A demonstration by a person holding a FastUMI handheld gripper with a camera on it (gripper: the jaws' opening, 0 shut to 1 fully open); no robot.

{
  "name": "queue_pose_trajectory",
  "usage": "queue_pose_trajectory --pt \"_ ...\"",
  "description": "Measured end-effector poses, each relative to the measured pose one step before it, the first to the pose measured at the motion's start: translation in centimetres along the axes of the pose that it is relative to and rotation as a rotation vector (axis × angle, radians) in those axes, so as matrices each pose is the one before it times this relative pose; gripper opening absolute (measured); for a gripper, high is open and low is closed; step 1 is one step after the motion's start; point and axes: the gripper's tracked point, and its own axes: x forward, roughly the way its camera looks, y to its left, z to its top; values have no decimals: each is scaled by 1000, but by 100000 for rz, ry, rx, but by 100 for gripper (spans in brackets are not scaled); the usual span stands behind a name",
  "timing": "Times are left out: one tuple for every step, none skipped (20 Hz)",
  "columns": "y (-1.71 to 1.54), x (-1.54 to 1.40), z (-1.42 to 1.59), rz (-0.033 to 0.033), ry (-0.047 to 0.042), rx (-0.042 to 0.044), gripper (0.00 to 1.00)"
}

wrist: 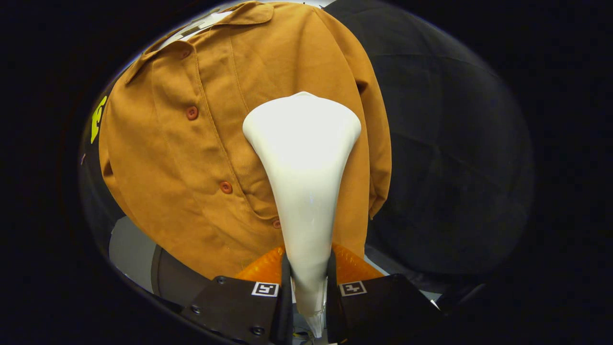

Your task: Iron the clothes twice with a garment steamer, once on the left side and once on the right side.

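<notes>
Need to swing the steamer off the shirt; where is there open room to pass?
Jaws of the gripper grip the steamer. Free: beside the shirt sleeve, before the dark cloth wall; pale patch below the hem. Crowded: the buttoned front.

1. No words, brand names or numbers can be read on anything here.
2. The only signs are two small square black-and-white coded markers, a blocky pattern and not letters. One marker sits on one finger of the gripper, and the other marker sits on the other finger. Both fingers press on the narrow handle of the smooth white flared garment steamer.
3. The steamer's white plastic body carries no print, and the brown button-front cotton shirt shows no tag or logo.
</notes>
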Motion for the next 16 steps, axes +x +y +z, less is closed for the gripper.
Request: queue_pose_trajectory --pt "-161 201 -807 -347 1430 578 31" --pt "-81 54 -537 -320 1280 500 31" --pt "-89 104 -573 -180 1233 242 31" --pt "-50 132 -566 -185 1289 106 31" --pt "-170 75 -610 -411 1316 72 31" --pt "-47 85 -542 -366 1245 194 31" --pt "-87 21 -340 -425 916 188 31" --pt "-212 78 -414 -419 670 172 31" --pt "-188 19 -346 -551 698 122 31" --pt "-133 -76 -302 -539 611 119 31" --pt "-129 -91 -330 -638 543 131 31" --pt "-144 12 -375 -753 767 -112 31" --pt "-141 -161 -376 -713 922 -194 31" --pt "-86 -223 -257 -512 382 8 31" --pt "-42 -384 -166 -525 -187 219 31" --pt "-81 -330 28 -643 -914 429 31"
